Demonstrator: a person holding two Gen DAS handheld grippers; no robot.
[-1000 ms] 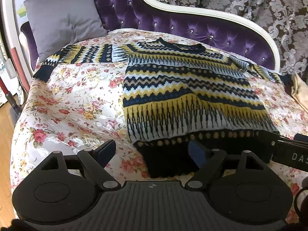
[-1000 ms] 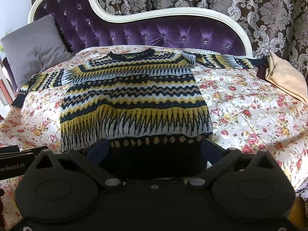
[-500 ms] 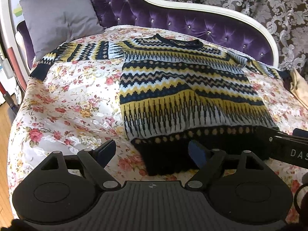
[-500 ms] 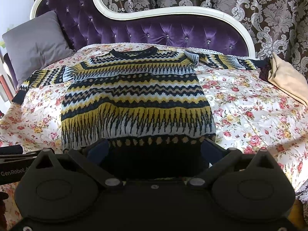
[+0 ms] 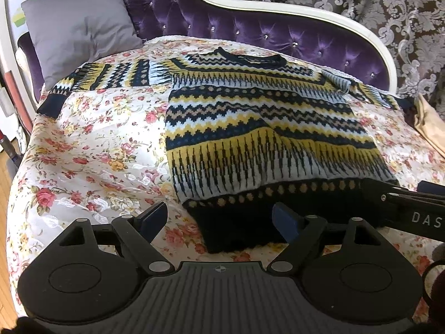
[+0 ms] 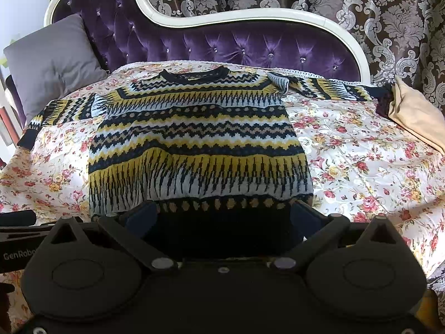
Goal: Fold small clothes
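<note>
Yellow-navy zigzag knit sweater [image 6: 194, 144] lies flat, sleeves out, prepped for folding. Left gripper [image 5: 219, 220] & right gripper [image 6: 222, 217] both spread, at 6 o'clock hem, ready to pinch.

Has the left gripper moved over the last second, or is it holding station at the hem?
Yes, slightly. In its view the sweater and grey pillow slid left and up, so the left gripper shifted right and tilted down.
</note>
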